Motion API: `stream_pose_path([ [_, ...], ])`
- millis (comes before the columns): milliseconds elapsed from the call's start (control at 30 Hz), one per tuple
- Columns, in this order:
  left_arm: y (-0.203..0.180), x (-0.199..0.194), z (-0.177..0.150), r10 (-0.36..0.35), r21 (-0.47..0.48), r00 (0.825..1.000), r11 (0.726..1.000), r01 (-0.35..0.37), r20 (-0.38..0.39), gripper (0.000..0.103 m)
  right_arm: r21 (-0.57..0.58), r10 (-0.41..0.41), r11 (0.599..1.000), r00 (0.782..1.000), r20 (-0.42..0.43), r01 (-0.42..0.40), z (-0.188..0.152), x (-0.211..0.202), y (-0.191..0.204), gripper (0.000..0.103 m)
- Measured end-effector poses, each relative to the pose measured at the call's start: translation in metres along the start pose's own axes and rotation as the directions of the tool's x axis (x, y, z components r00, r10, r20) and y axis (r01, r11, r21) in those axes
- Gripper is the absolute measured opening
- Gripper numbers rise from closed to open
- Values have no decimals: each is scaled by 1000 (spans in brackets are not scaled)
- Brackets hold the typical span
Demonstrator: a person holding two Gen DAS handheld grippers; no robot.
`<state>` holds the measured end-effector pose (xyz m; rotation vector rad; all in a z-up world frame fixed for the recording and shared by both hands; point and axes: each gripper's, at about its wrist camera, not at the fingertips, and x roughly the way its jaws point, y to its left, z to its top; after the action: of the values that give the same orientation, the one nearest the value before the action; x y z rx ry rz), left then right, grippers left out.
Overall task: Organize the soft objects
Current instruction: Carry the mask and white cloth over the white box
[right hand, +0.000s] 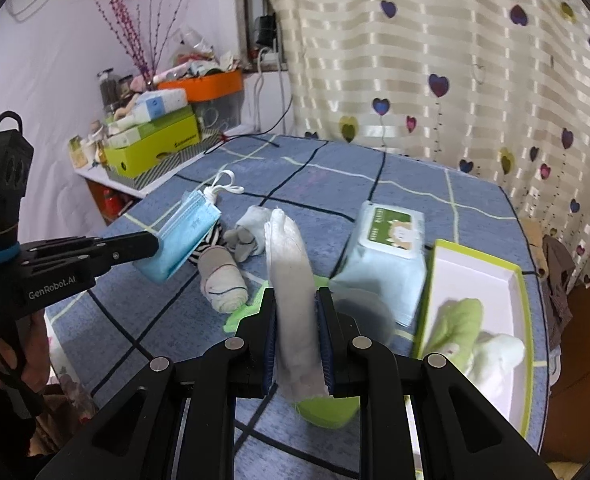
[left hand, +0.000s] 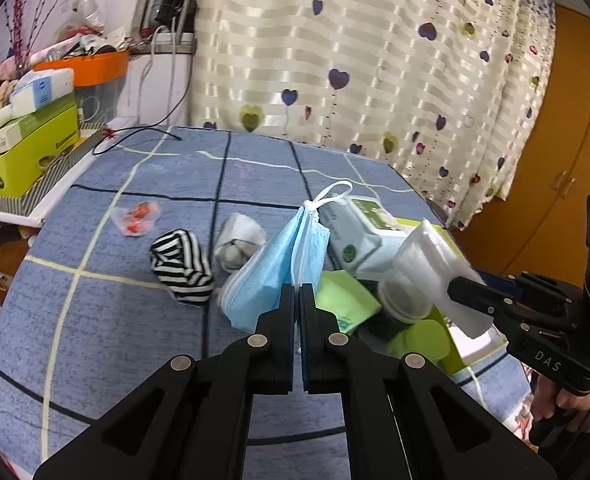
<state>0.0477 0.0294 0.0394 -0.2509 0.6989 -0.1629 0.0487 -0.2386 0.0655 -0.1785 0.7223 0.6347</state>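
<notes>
My left gripper [left hand: 297, 292] is shut on a stack of blue face masks [left hand: 279, 264] and holds it above the blue checked tablecloth [left hand: 115, 320]. The right wrist view shows the same masks [right hand: 187, 236] at the tips of the left gripper [right hand: 151, 246]. My right gripper [right hand: 295, 300] is shut on a white stack of soft pads [right hand: 295, 280], seen from the left as the pads [left hand: 435, 264] in the right gripper [left hand: 467, 292]. A striped sock [left hand: 181, 268], a white sock [left hand: 237, 242] and a rolled grey sock [right hand: 223, 280] lie on the cloth.
A green-rimmed white box [right hand: 523, 300] at the right holds a green sock [right hand: 459, 328] and a white sock [right hand: 499, 356]. A wet-wipes pack [right hand: 387, 248] and a green cloth [left hand: 345, 300] lie beside it. Stacked boxes [left hand: 27, 152] crowd the left shelf. A curtain [left hand: 355, 60] hangs behind.
</notes>
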Motion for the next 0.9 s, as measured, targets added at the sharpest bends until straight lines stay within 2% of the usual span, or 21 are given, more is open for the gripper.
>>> stream_pose_path([
  [900, -76, 5, 14, -112, 97, 994, 989, 112, -7, 2, 100, -90, 991, 994, 55, 84, -21, -46, -56, 18],
])
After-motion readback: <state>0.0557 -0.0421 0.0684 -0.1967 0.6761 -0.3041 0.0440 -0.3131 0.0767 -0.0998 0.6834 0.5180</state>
